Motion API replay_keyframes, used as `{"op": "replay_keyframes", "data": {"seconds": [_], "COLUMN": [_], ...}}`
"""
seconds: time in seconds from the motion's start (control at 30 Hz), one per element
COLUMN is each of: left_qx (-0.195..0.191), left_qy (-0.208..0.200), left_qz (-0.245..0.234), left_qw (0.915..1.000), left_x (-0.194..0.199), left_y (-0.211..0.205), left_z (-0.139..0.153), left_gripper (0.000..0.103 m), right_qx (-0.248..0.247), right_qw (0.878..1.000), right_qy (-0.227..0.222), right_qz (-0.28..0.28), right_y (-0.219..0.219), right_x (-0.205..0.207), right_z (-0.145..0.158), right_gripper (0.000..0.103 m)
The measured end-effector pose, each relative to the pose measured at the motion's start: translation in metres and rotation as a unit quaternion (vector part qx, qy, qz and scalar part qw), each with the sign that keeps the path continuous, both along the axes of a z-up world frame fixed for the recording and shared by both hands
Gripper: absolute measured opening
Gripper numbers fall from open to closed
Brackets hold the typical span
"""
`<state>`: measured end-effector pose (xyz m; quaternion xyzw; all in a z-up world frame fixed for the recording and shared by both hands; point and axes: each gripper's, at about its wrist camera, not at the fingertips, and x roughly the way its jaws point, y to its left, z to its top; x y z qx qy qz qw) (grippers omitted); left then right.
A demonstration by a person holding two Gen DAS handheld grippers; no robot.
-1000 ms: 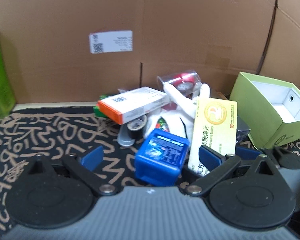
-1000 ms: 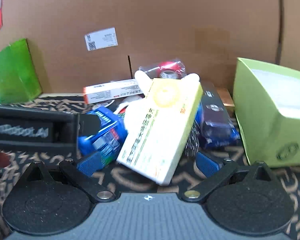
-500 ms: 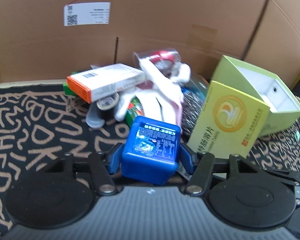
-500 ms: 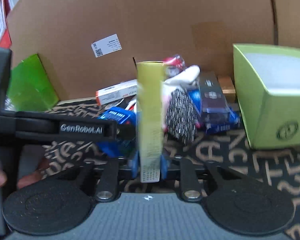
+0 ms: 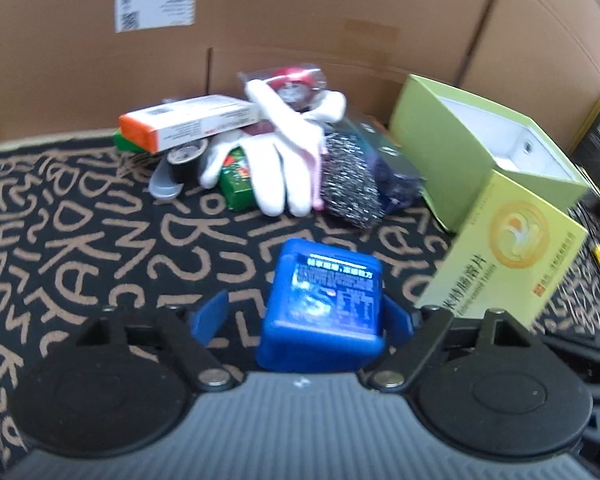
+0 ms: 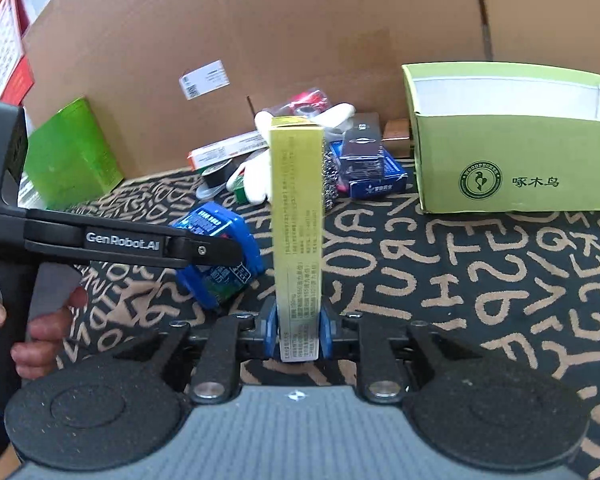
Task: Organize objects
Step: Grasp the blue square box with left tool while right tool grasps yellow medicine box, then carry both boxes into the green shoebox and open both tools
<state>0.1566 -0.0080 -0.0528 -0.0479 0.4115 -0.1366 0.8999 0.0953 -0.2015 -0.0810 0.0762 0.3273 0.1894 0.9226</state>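
Note:
My right gripper [image 6: 298,330] is shut on a yellow-green medicine box [image 6: 298,232], held upright on its narrow edge; it also shows in the left wrist view [image 5: 504,256] at right. My left gripper [image 5: 304,320] stands open around a blue plastic box [image 5: 324,300]; the right finger touches it, the left finger is apart from it. The blue box also shows in the right wrist view [image 6: 220,248], behind the left gripper's arm [image 6: 120,242]. An open green box [image 6: 516,148] stands at the right.
A pile lies by the cardboard wall [image 5: 300,20]: an orange-ended carton [image 5: 188,126], white gloves [image 5: 284,160], a steel scourer [image 5: 350,188], black tape [image 5: 182,160], a dark blue pack [image 6: 366,164]. A green block [image 6: 70,156] stands at left. A patterned mat [image 5: 80,240] covers the table.
Both grippers have drawn back from the pile. The left gripper's fingers have opened from the blue box, which now sits apart from the pile. The right gripper still holds the medicine box.

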Motion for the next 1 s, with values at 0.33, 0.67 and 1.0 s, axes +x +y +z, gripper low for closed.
{"op": "replay_keyframes", "data": {"seconds": [0.33, 0.67, 1.0], "left_qx": [0.012, 0.001, -0.052], "left_qy": [0.004, -0.067, -0.127], "left_qz": [-0.041, -0.119, -0.160], "left_qw": [0.9991, 0.9907, 0.9776], "left_x": [-0.016, -0.041, 0.015], "left_y": [-0.018, -0.060, -0.142], "left_z": [0.005, 0.076, 0.145], "left_gripper": [0.059, 0.059, 0.059], "right_qx": [0.022, 0.043, 0.026], "right_qw": [0.999, 0.994, 0.978], "right_qy": [-0.025, -0.079, -0.172], "right_qz": [-0.012, -0.059, -0.113], "right_y": [-0.012, -0.056, -0.114], "right_x": [-0.011, -0.044, -0.027], "right_z": [0.003, 0.028, 0.091], "right_gripper": [0.023, 0.023, 0.023]}}
